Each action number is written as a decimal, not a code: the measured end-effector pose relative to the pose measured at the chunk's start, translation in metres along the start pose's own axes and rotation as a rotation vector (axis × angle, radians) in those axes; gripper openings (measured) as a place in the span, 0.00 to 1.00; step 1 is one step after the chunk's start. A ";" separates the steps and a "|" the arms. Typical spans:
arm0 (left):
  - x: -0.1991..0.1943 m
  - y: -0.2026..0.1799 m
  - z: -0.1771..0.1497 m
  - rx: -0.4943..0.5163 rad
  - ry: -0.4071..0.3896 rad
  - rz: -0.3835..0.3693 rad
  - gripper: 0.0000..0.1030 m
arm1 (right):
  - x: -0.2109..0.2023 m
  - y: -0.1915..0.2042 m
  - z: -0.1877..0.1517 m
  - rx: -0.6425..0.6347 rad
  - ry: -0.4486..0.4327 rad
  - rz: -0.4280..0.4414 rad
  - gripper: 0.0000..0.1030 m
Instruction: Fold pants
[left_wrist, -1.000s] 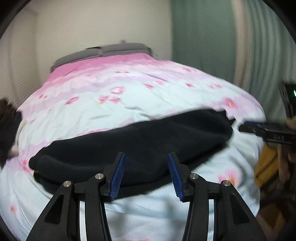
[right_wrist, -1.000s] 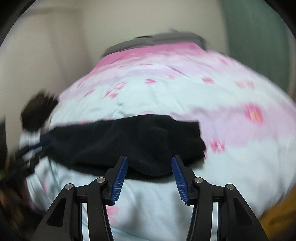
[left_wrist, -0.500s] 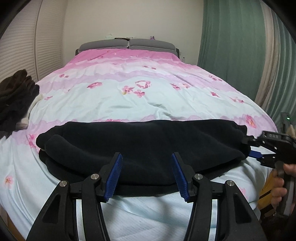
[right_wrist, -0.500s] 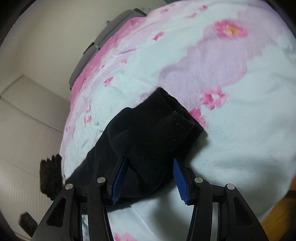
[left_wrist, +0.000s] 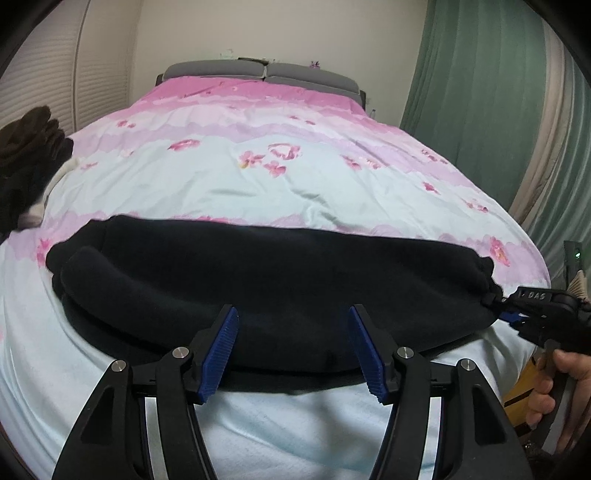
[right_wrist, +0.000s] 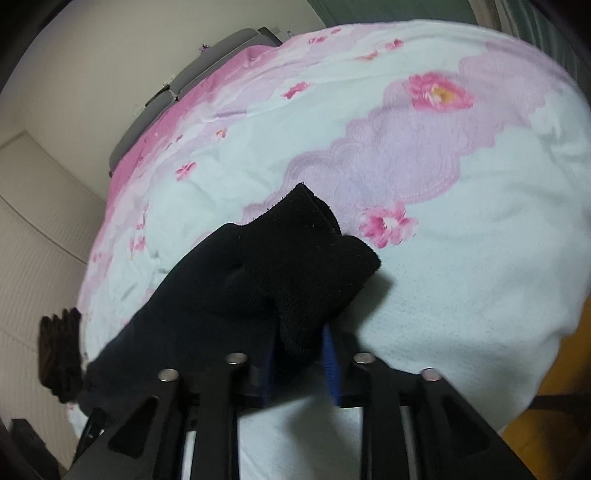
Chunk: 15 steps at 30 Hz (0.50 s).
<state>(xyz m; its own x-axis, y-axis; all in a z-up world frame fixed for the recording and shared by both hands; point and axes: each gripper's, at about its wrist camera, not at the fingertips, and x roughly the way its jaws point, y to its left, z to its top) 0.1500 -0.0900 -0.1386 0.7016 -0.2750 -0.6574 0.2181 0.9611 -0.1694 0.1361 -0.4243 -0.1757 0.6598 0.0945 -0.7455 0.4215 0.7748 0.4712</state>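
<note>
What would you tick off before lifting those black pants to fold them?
1. Right gripper on the pants end: ok, fingers closing with cloth bunched between them.
2. Left gripper holding cloth: not ok, fingers opening, pads apart over the near edge.
3. Pants lying straight across the bed: ok.
4. Quilt caught in the right grip: cannot tell.
5. Dark clothes pile apart from the pants: ok.

Black pants (left_wrist: 280, 280) on pink-flowered pale-blue bedspread (left_wrist: 280, 184).
</note>
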 end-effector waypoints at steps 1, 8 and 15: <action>-0.002 0.002 0.000 -0.003 -0.002 0.004 0.59 | -0.003 0.001 -0.001 -0.003 -0.004 -0.005 0.36; -0.036 0.038 0.000 -0.042 -0.069 0.079 0.59 | -0.055 0.045 -0.024 -0.131 -0.174 -0.004 0.42; -0.079 0.104 0.008 -0.121 -0.089 0.226 0.59 | -0.034 0.176 -0.078 -0.513 -0.074 0.256 0.47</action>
<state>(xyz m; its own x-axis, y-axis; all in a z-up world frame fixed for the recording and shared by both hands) 0.1227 0.0312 -0.0985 0.7811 -0.0487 -0.6225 -0.0303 0.9928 -0.1156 0.1394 -0.2428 -0.1044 0.7502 0.2898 -0.5943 -0.1012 0.9386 0.3299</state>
